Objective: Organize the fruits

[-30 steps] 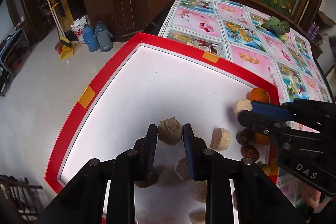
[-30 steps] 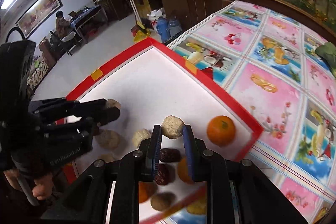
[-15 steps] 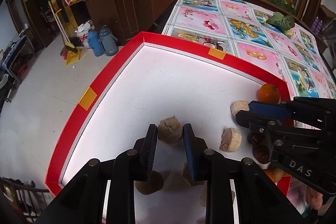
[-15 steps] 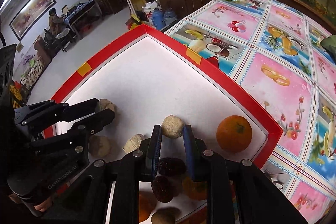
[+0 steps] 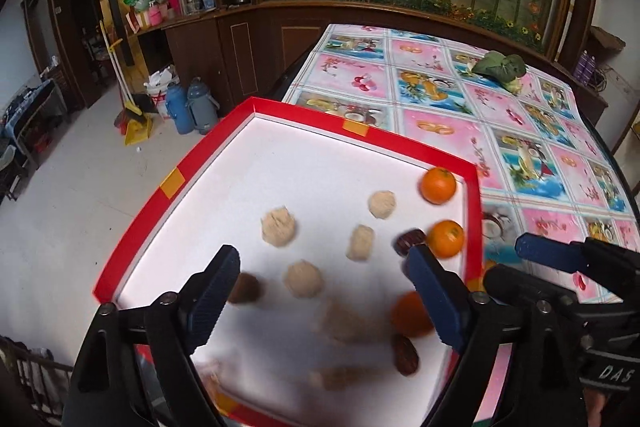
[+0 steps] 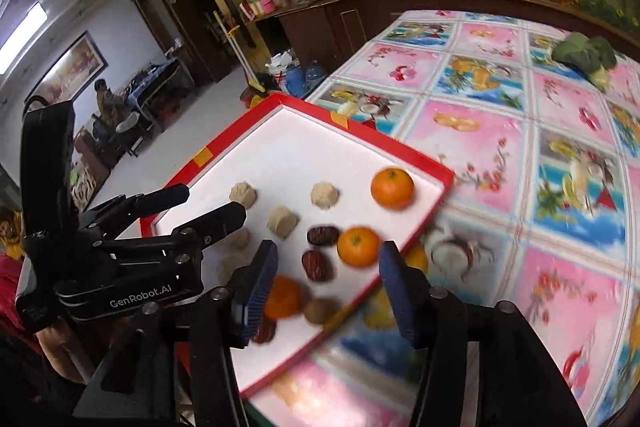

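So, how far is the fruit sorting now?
Partly done. Tan fruits lie grouped on the tray's left side, two oranges by its right rim. Nothing in hand: left gripper and right gripper are open. Left: dates and another orange mixed at the near end.

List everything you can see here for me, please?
tray: one, red rim with a white floor, on the table's near corner
oranges: at least three, orange, along the tray's right side
beige lumpy fruits: four sharp, more blurred, middle of the tray
dark brown fruits: at least three, near the oranges
tablecloth: one, pink and blue fruit prints, under the tray
green leafy bundle: one, far end of the table
flasks: two, blue and grey, on the floor
left gripper: black, blue pads, open over the tray
right gripper: black, blue pads, open over the tray's right edge
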Demonstrator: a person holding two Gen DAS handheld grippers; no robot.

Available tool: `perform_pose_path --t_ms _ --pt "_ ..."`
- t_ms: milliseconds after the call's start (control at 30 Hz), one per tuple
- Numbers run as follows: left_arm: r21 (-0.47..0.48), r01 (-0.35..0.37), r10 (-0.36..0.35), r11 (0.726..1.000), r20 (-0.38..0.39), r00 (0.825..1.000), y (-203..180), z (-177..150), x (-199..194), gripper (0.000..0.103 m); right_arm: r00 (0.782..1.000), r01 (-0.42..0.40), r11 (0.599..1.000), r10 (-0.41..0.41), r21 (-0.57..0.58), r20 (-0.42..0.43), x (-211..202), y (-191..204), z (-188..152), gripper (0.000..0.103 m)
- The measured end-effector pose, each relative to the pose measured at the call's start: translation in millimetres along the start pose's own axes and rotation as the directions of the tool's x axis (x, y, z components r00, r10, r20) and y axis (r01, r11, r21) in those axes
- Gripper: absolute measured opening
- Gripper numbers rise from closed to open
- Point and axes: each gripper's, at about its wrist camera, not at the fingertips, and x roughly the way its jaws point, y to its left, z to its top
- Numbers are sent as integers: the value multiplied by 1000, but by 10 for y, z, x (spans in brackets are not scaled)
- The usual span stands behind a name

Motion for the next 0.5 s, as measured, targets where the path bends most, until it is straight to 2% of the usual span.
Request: perform_pose_path --t_ms 100,167,300,500 --pt "3 -55 55 998 15 998 -127 -146 -128 93 1000 21 1000 -21 20 8 -101 5 -199 59" --pt "15 -94 93 995 32 995 -191 -191 -194 93 998 66 998 -66 13 20 -182 34 -297 59" --pt "31 -86 86 996 15 996 -326 -228 -297 93 994 99 995 -97 -33 59 -367 125 -394 63" --pt "31 -79 79 996 -6 997 -395 -261 -426 93 991 117 993 -116 -13 62 -536 100 -474 65"
